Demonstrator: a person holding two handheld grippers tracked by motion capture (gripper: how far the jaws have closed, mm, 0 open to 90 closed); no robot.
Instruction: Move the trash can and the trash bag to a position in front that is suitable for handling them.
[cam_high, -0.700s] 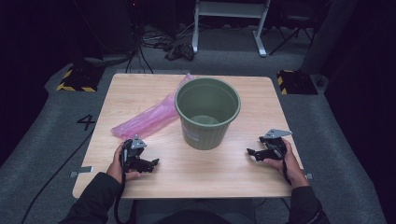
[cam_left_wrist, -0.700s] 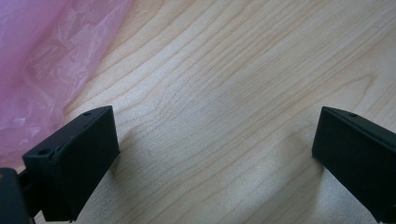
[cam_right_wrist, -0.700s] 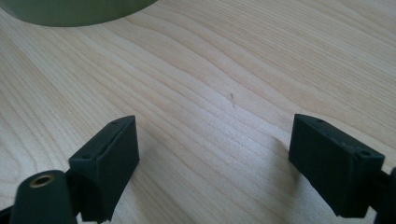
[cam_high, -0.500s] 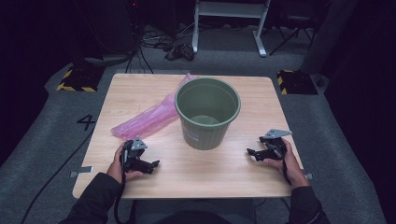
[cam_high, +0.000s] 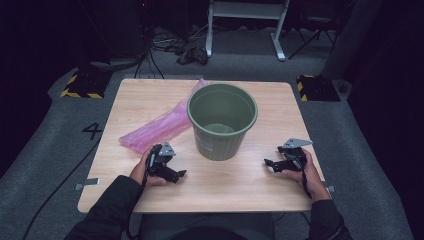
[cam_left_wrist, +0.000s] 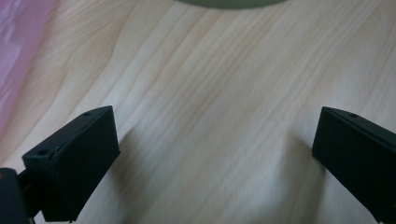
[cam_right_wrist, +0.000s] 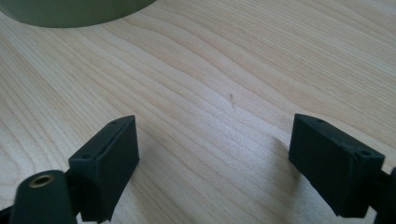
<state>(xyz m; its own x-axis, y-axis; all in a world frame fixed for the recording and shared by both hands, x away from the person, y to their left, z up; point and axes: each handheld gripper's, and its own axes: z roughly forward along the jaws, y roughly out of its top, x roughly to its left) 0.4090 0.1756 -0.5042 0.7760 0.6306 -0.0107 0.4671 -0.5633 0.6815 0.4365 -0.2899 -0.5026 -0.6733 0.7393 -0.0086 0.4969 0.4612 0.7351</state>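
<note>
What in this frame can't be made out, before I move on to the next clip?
- Pink bag: its far end is hidden behind the green bin in the high view; cut by the edge in the left gripper view.
- Bin: the base alone reaches into both gripper views, cut by the top edge.
- Left gripper and right gripper: jaws too small in the high view; the gripper views show them apart over bare table.

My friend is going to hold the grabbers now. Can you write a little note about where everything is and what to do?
Left gripper: open, holds nothing, low over the wooden table, near the pink plastic bag.
Right gripper: open, holds nothing, to the right of the green bin.
The bin stands upright mid-table with no liner in it; the bag lies flat, its far end behind the bin.
Done: nothing yet, by the look of it.
Left: probably pick up the bag and fit it into the bin.
</note>
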